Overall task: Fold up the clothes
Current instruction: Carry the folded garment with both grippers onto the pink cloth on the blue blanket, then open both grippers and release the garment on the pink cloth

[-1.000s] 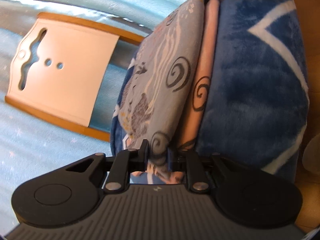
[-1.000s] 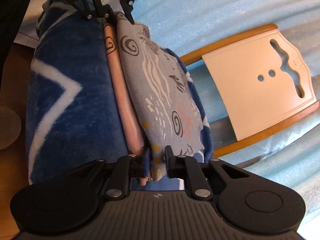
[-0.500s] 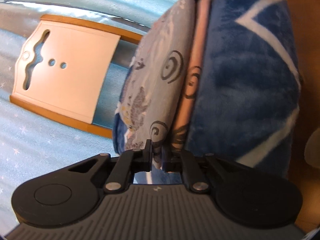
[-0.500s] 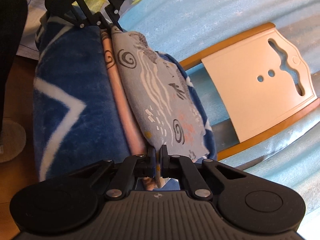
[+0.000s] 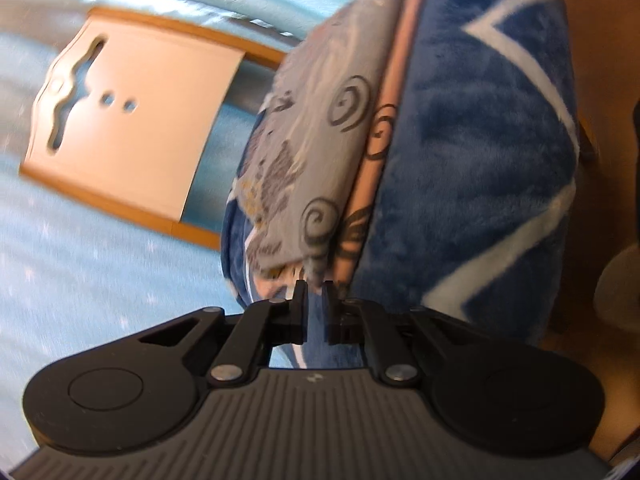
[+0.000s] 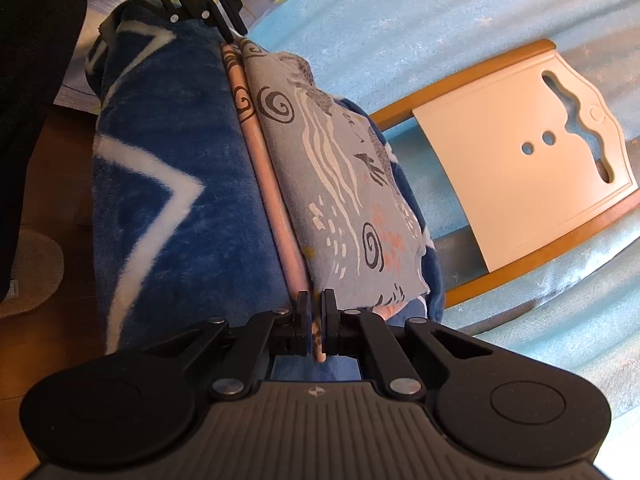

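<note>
Grey patterned cloth (image 6: 340,184), printed with dark spirals and pale streaks and showing a pink inner layer (image 6: 272,216) along its fold, is seen stretched lengthwise over a plush blue blanket (image 6: 172,184) with white lines. The garment is held at both of its ends.

At the near end in the right wrist view, the right gripper (image 6: 315,320) is seen with its fingers (image 6: 303,312) brought almost together, and a thin pink edge of the cloth is pinched in the narrow slot between them. At the far end of the same view the left gripper (image 6: 228,26) is met at the cloth's top end, but whether cloth is actually clamped there cannot be told from that distance.

In the left wrist view, which is blurred, the left gripper (image 5: 315,308) is shown with its fingers (image 5: 299,304) set a small gap apart. The grey cloth (image 5: 320,148) hangs down to their tips, yet blue blanket (image 5: 480,160) is visible through the gap lower down, so a firm hold cannot be confirmed.

Beyond the blanket, a cream board with a wooden frame and wavy cut-out (image 6: 532,168) is seen lying on light blue star-printed bedding (image 6: 420,12). Wooden floor (image 6: 52,340) is visible at the blanket's other side, with a dark clothed part of a person (image 6: 28,80) at the edge.
</note>
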